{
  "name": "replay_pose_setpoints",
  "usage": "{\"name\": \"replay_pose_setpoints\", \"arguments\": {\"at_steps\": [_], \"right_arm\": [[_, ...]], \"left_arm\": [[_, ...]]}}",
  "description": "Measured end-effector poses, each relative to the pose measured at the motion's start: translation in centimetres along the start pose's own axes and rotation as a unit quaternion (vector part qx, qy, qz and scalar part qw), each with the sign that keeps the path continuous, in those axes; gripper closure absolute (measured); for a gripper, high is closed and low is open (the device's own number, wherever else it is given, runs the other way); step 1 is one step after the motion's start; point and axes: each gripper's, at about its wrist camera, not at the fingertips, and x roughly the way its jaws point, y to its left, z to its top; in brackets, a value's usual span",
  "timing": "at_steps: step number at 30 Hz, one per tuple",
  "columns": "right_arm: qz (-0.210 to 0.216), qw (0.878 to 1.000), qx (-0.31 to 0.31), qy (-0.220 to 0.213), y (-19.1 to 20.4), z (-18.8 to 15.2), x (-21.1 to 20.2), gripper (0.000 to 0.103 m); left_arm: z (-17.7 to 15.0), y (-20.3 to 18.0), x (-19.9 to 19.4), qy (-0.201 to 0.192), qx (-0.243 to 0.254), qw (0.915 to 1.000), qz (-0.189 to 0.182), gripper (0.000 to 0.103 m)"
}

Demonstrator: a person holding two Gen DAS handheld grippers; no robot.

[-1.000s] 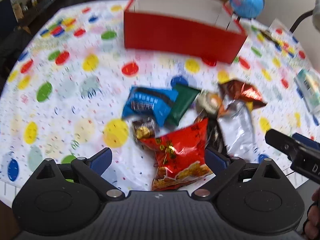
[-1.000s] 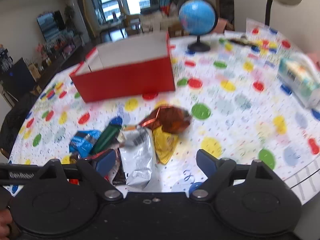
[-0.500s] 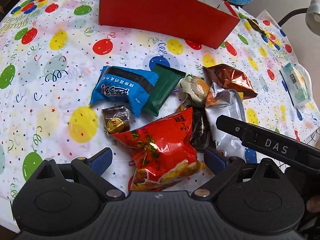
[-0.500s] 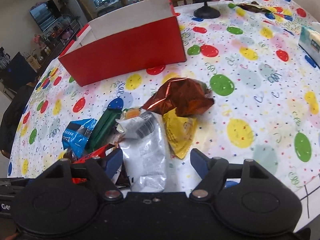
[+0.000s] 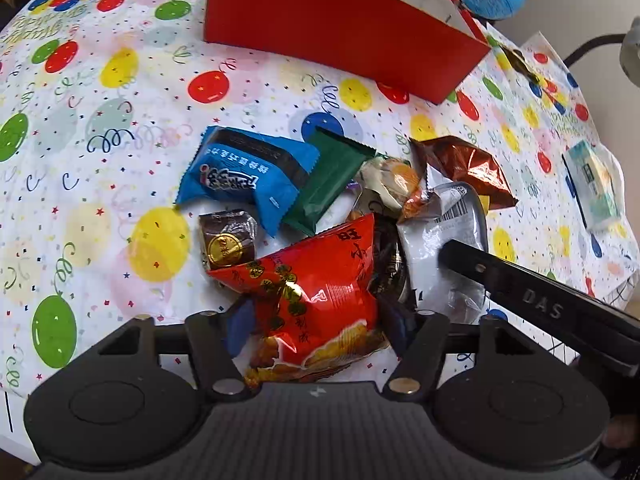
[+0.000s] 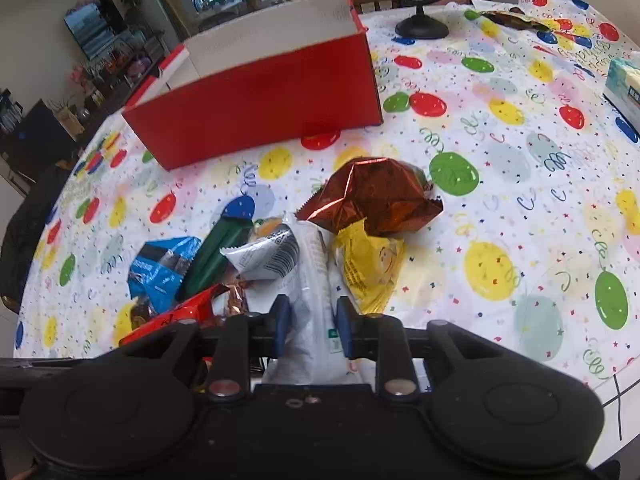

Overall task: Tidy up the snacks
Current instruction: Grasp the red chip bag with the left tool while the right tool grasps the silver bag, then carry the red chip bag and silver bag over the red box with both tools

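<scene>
My left hand-held gripper (image 5: pixel 316 330) sits low centre of the left wrist view, jaws closing around the red snack bag (image 5: pixel 316 284); the bag is between the blue pads, pads at its sides, contact looks made but not a firm squeeze yet. The bag's long axis runs straight up the frame, away from me, so the jaws cross its short width. Good.

My right hand-held gripper (image 6: pixel 309 330), bottom centre of the right wrist view, jaws closing too, nearly together, pinching the silver-white packet (image 6: pixel 310 300) at its near end. The packet's long axis also runs up-frame from the pads.

Both packets lie in the snack pile at mid-frame on the table (image 6: pixel 520 208). The red box (image 6: pixel 256 104) is beyond the pile, upper centre-left in the right view, upper centre in the left view, open top facing up. So the coming move, I judge, is lift then carry forward over the pile to the box. The left hand looks slightly nearer the box's left end, the right nearer its right end.
</scene>
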Motion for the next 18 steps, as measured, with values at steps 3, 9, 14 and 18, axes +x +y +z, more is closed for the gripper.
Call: {"name": "replay_pose_setpoints", "arguments": {"at_steps": [3, 9, 14, 18], "right_arm": [[0.004, 1.0, -0.01, -0.008, 0.2, -0.1, -0.6, 0.085], [0.019, 0.999, -0.02, -0.031, 0.5, -0.3, -2.8, 0.086], [0.035, 0.998, -0.019, -0.049, 0.4, -0.5, -5.1, 0.086], [0.044, 0.996, -0.026, -0.067, 0.5, -0.5, -7.3, 0.086]], "left_arm": [[-0.1, -0.1, -0.4, -0.006, -0.001, 0.9999, 0.012, 0.041], [-0.6, -0.2, -2.4, -0.028, -0.008, 0.9993, 0.022, 0.041], [-1.2, -0.5, -4.8, -0.051, -0.011, 0.9981, 0.033, 0.041], [-1.7, -0.9, -7.2, -0.074, -0.015, 0.9965, 0.037, 0.041]]}}
